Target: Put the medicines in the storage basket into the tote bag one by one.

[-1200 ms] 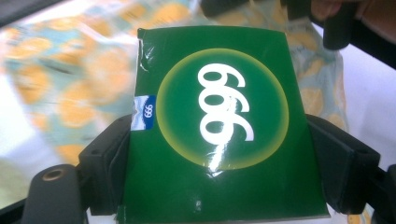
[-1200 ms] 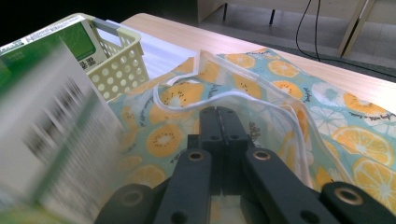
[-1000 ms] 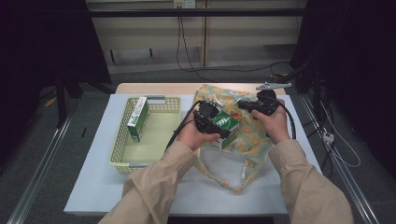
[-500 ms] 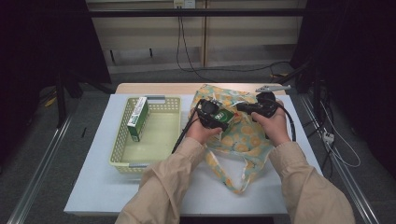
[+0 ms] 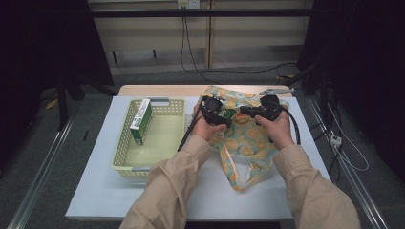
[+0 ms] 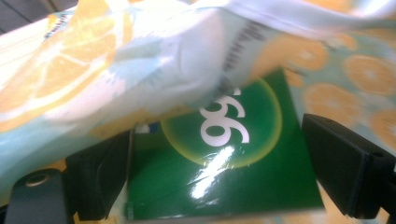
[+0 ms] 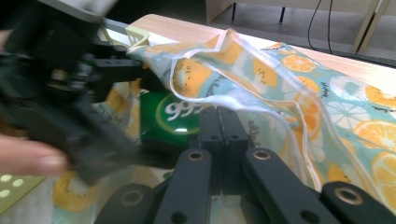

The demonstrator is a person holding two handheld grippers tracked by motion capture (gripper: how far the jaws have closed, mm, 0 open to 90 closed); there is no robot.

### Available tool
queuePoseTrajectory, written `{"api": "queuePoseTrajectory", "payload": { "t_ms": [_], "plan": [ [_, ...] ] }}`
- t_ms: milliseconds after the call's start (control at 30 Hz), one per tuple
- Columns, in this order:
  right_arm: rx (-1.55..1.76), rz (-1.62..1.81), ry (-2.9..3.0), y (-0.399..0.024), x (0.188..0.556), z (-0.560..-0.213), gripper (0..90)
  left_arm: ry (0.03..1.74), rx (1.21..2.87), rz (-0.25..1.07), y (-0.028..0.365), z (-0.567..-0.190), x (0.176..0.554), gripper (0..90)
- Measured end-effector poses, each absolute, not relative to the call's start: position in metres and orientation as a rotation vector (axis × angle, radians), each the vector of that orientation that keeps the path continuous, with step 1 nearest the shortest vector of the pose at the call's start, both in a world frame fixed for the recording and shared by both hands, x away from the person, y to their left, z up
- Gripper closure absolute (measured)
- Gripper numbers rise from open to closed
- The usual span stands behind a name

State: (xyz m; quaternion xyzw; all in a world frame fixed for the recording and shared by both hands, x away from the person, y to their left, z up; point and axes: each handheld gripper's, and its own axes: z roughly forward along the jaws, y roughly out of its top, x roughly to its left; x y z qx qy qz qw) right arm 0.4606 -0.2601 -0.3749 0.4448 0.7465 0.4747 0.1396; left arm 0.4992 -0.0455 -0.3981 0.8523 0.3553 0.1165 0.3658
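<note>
We keep right gripper (image 7: 219, 116) clamped on bag (image 5: 248, 143) rim; left gripper (image 6: 219, 186), jaws just widening, probably freeing green box (image 6: 219, 154) inside

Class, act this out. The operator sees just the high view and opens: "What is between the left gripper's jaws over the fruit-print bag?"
Observer: A green box with white digits in a yellow-ringed circle. It lies between the jaws of the left gripper, which have just been opening.
Operator: Is it inside the bag yet?
Observer: It looks so. In the left gripper view the bag drapes over the box's far end, and orange-print fabric shows beyond it too.
Operator: And the right gripper?
Observer: The right gripper has its jaws shut on the bag's white-trimmed rim and holds it up above the box.
</note>
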Motion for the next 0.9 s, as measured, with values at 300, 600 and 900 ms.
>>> {"api": "queuePoseTrajectory", "payload": {
  "t_ms": [300,600,900],
  "plan": [
    [1.277,1.384,2.141,-0.255,0.458,-0.37,90.0,0.843,2.189,0.239,-0.029,-0.374,0.464,24.1],
    [1.253,1.414,2.129,-0.254,0.457,-0.361,90.0,0.807,2.289,0.221,-0.039,-0.388,0.455,85.9],
    [1.264,1.393,2.14,-0.261,0.457,-0.362,90.0,0.927,2.121,0.29,-0.048,-0.414,0.488,90.0]
  ]
}}
